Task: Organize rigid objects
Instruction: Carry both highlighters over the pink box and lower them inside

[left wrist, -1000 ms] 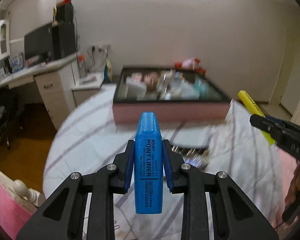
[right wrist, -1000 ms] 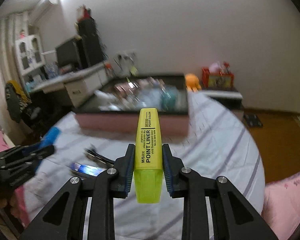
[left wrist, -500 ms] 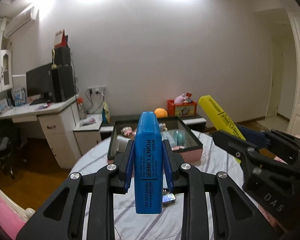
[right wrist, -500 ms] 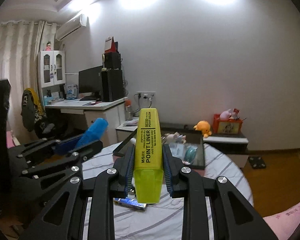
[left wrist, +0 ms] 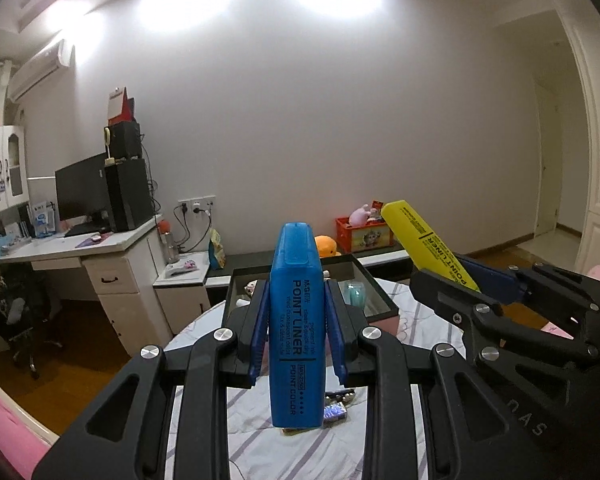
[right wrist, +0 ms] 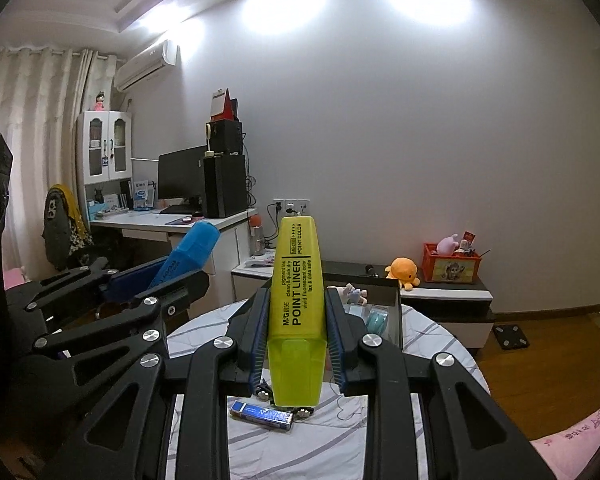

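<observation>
The left claw (left wrist: pixel 298 334) grips a blue highlighter (left wrist: pixel 298 320) upright. The right claw (right wrist: pixel 298 334) clamps a yellow highlighter (right wrist: pixel 297 304), both raised above the bed's (right wrist: pixel 428 344) far edge.

Your left tongs (left wrist: pixel 296 334) and right tongs (right wrist: pixel 297 338) look alike: matte black linkage arms with slotted cut-outs, round silver screw heads at the pivots, and dark blue ribbed pads (left wrist: pixel 258 332) lining the fingers. Pale raised letters mark the right tongs' black housing.

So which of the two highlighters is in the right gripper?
The yellow highlighter; the right gripper is shut on it. The blue highlighter sits in the left gripper.
</observation>
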